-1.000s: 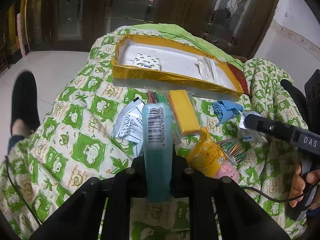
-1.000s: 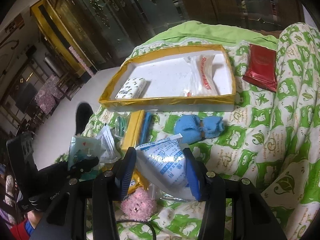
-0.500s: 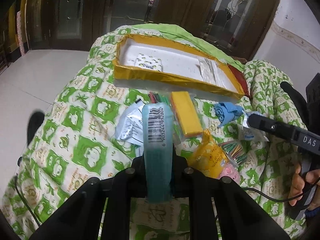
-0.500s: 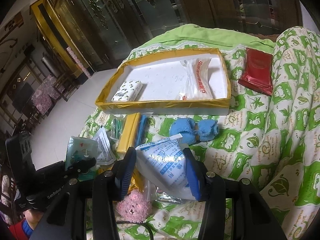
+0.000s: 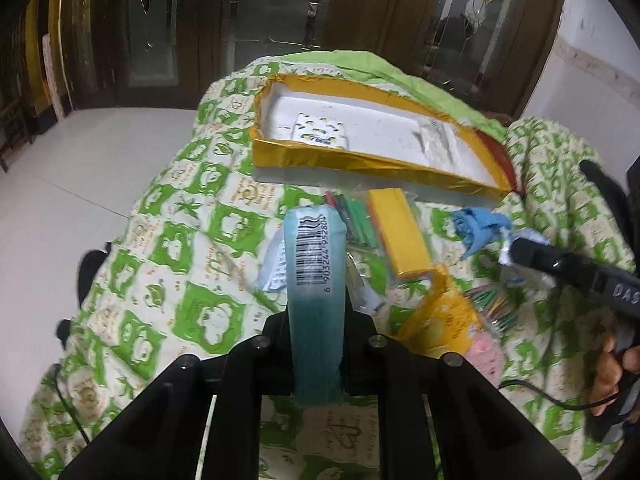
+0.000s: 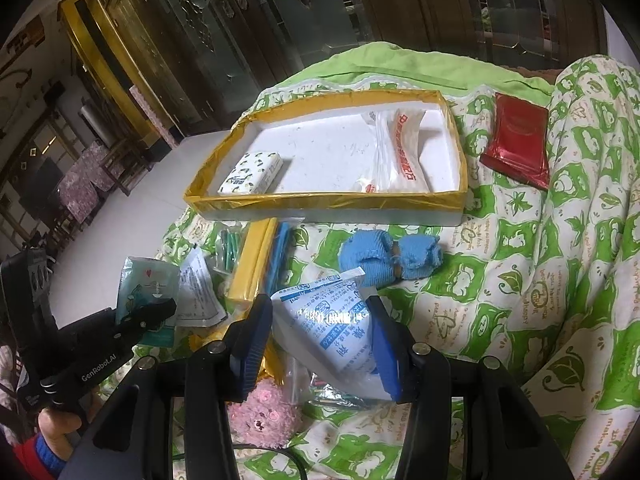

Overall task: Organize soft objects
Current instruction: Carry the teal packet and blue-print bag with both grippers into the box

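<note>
Left gripper [image 5: 316,320] jaws clamped on teal packet [image 5: 314,264], right gripper [image 6: 320,344] jaws clamped on white pouch [image 6: 336,332]

Glossy gold tape edges the matt white tray [image 6: 452,152], resting on a soft quilted cloth cover [image 6: 560,280].

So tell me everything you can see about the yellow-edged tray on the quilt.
The tray is a shallow rectangular box, white inside, its rim wrapped in wrinkled shiny yellow tape. It lies flat on the green-and-white quilt, beyond the loose clutter. Inside, a small patterned tissue pack lies at one end and a clear plastic bag with red print at the other. Neither gripper touches it.
</note>
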`<state>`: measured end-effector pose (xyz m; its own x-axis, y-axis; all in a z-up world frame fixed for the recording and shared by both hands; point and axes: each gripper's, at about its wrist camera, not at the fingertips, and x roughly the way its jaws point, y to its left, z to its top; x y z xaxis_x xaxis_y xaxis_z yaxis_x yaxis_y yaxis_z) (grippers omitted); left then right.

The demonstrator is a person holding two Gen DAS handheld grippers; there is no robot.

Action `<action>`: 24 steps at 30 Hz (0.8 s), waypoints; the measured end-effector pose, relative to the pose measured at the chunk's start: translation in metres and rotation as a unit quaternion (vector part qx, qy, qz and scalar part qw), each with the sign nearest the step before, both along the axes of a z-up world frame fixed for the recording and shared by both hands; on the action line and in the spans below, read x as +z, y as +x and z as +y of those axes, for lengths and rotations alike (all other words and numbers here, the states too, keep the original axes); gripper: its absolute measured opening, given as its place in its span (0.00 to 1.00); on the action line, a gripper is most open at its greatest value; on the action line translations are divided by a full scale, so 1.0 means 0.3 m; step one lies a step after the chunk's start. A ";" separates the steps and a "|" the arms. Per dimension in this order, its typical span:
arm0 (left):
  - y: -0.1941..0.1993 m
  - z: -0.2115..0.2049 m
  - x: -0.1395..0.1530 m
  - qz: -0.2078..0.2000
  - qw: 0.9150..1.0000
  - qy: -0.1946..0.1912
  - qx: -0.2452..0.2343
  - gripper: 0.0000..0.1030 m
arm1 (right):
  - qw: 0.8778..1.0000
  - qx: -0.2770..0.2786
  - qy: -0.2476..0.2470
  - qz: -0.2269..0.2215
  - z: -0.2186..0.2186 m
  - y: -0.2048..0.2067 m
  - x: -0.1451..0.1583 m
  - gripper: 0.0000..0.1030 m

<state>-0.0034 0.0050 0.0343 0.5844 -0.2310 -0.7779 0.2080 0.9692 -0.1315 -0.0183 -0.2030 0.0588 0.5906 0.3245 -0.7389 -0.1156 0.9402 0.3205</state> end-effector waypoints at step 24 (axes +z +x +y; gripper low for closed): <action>0.059 -0.038 0.072 -0.011 1.000 0.010 -0.014 0.14 | 0.997 -0.055 0.028 -0.054 -0.174 0.229 0.237 0.50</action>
<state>0.0144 -0.0063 0.0560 0.5956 -0.2329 -0.7688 0.2382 0.9652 -0.1079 0.0506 -0.2553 0.1298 0.6995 0.2926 -0.6520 -0.0494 0.9299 0.3644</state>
